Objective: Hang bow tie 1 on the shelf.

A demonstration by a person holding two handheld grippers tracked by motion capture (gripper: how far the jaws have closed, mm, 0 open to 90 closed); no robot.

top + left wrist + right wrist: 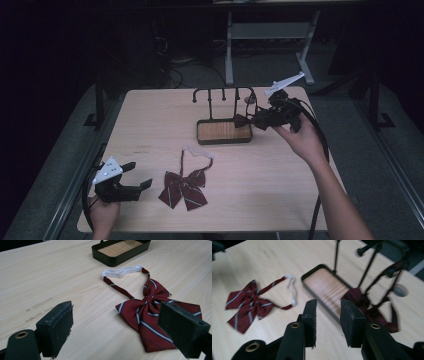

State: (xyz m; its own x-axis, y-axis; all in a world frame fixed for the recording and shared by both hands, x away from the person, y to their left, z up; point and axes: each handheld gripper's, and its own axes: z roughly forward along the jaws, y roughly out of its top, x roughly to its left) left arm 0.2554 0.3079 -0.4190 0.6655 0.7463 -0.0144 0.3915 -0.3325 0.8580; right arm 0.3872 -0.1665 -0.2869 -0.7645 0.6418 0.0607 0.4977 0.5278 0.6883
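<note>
Our right gripper hovers beside the rack with its jaws partly apart and nothing between them. A dark red bow tie hangs from the rack at the tray's right end. Our left gripper rests wide open and empty near the table's front left, the striped bow tie lying flat just ahead of it.

Hanging bow tie motion-blurred, rack top cut off.
</note>
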